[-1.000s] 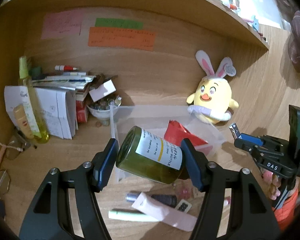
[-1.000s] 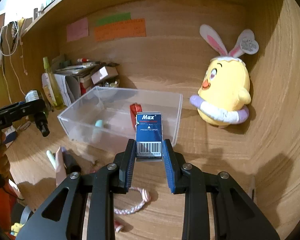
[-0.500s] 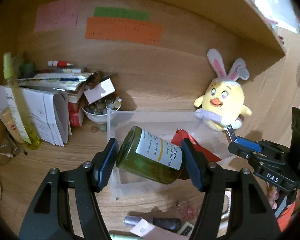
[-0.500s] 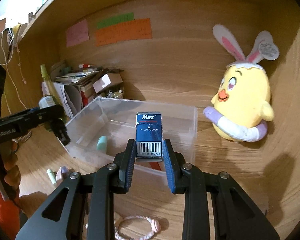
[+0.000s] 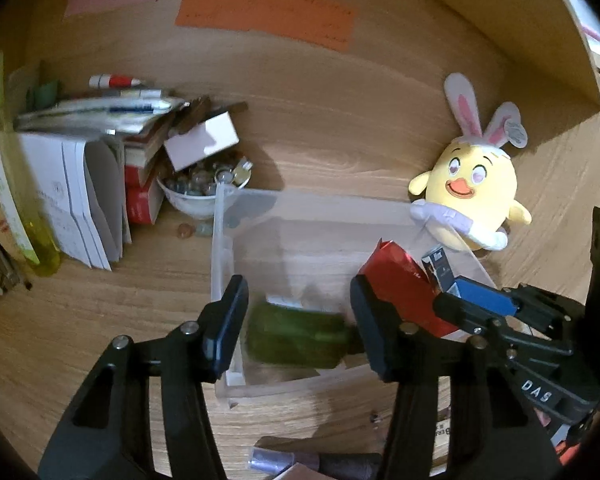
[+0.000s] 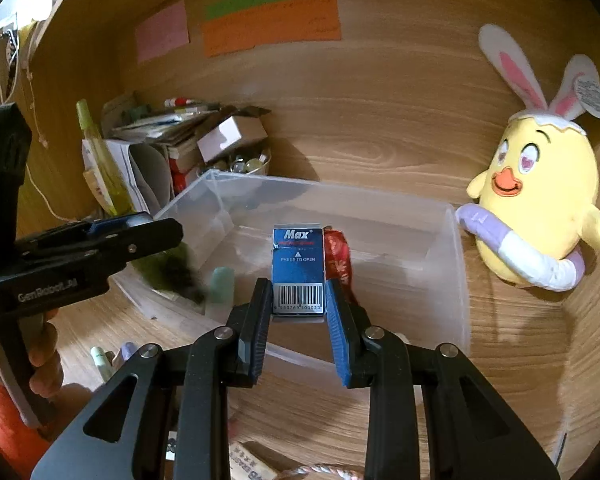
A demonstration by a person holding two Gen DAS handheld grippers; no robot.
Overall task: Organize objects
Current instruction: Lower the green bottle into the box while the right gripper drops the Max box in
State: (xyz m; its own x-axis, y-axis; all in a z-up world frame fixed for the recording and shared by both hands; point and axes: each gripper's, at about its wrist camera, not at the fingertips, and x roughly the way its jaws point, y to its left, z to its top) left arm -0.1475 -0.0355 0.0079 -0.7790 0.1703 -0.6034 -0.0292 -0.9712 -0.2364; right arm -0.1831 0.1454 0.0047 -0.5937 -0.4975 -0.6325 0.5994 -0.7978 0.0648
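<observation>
My cluttered desk nook at home

I'm working in a wooden alcove: coloured paper notes [image 6: 271, 24] stuck on the far wall, a heap of books and papers [image 5: 100, 148] far left beside a bowl of trinkets [image 5: 204, 190], and a yellow bunny-eared plush chick [image 6: 540, 204] leaning in the right corner.

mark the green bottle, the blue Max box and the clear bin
green bottle [image 5: 296, 334]: left wrist view, blurred body.
blue Max box [image 6: 298, 268]: right wrist view, front face.
clear bin [image 6: 458, 280]: right wrist view, right wall.
</observation>
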